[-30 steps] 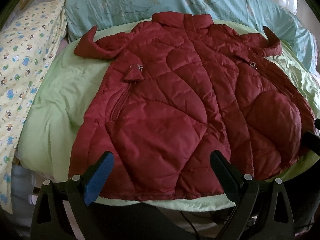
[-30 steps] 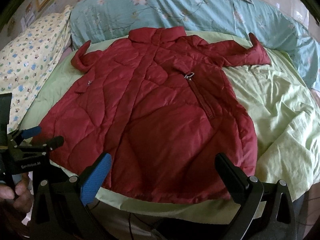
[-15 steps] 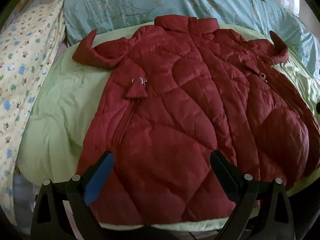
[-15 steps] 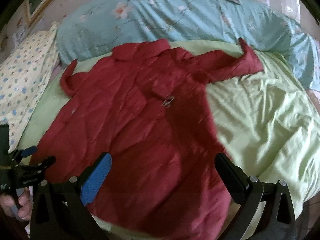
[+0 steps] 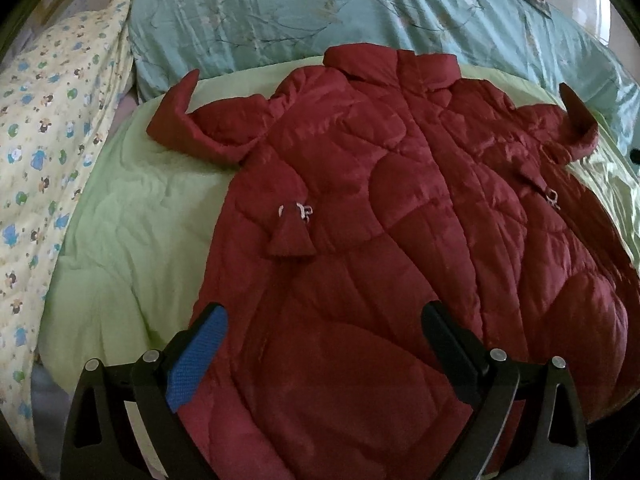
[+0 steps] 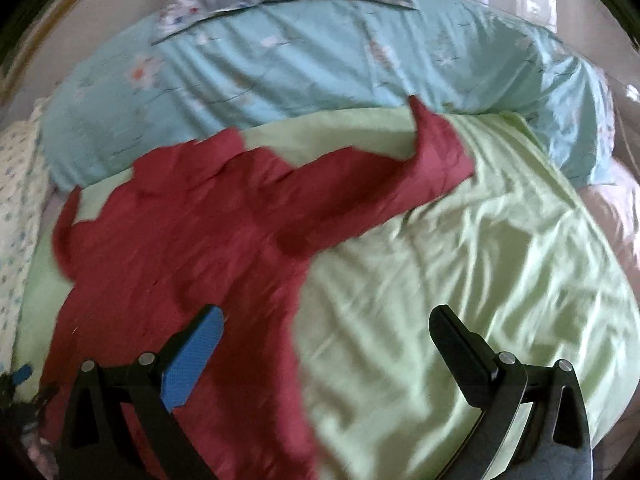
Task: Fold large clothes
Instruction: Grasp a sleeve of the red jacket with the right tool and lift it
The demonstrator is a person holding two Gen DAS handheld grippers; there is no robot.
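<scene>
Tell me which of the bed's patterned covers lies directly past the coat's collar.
The turquoise floral quilt: it runs across the bed just beyond the red coat's collar. The yellow cartoon-print cover lies off to the left side instead.

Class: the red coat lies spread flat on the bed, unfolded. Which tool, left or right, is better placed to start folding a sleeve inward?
Probably the right tool: it points toward the coat's outstretched right sleeve. The left tool hovers open over the hem.
</scene>
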